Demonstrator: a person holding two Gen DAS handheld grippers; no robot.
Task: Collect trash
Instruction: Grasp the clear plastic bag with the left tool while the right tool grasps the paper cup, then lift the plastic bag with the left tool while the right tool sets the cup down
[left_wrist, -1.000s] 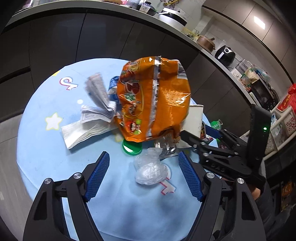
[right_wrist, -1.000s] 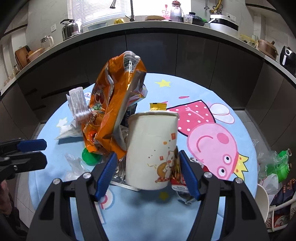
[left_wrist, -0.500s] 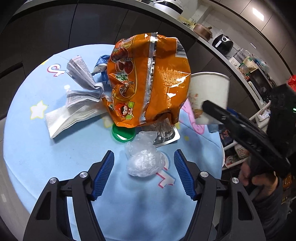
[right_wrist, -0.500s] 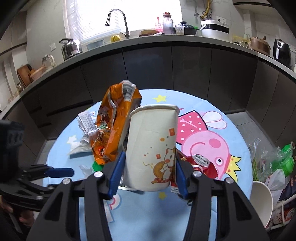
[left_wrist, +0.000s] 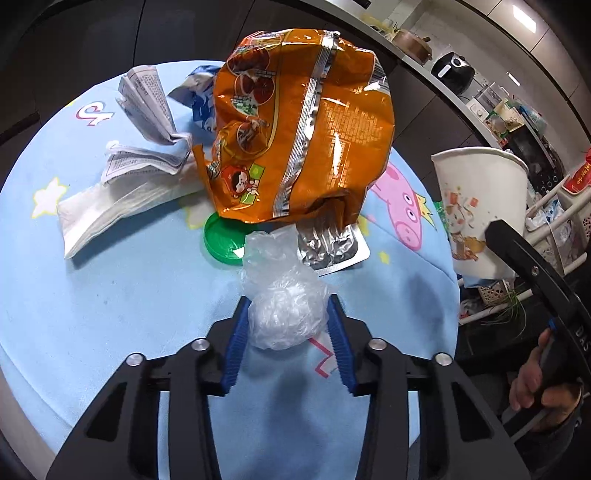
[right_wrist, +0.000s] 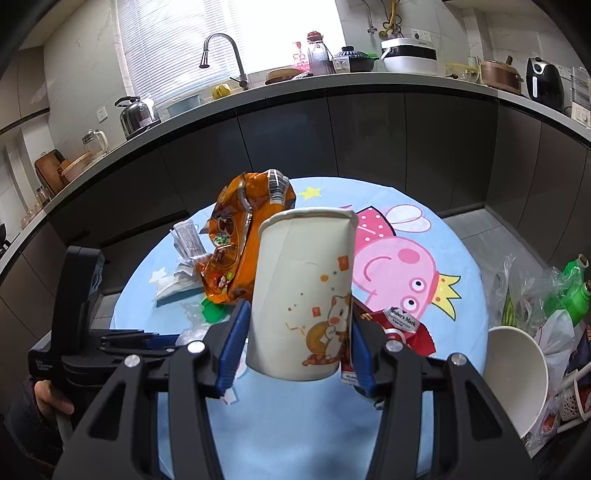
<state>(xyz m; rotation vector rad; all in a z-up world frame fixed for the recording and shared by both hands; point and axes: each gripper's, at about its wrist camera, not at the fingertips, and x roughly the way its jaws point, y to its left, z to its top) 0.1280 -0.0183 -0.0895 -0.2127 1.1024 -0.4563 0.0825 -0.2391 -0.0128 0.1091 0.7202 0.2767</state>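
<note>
My left gripper is shut on a crumpled clear plastic bag near the front of the round table. My right gripper is shut on a white paper cup and holds it above the table; the cup also shows in the left wrist view. An orange snack bag stands in the table's middle, over a green lid and a foil blister pack. Folded paper leaflets and a white napkin lie to the left.
A red packet lies behind the cup. A white bin with bags and green bottles stands right of the table. Dark cabinets and a kitchen counter run behind.
My left gripper moved forward and closed on the plastic bag. My right gripper lifted the paper cup up and back to the right, away from the table.
</note>
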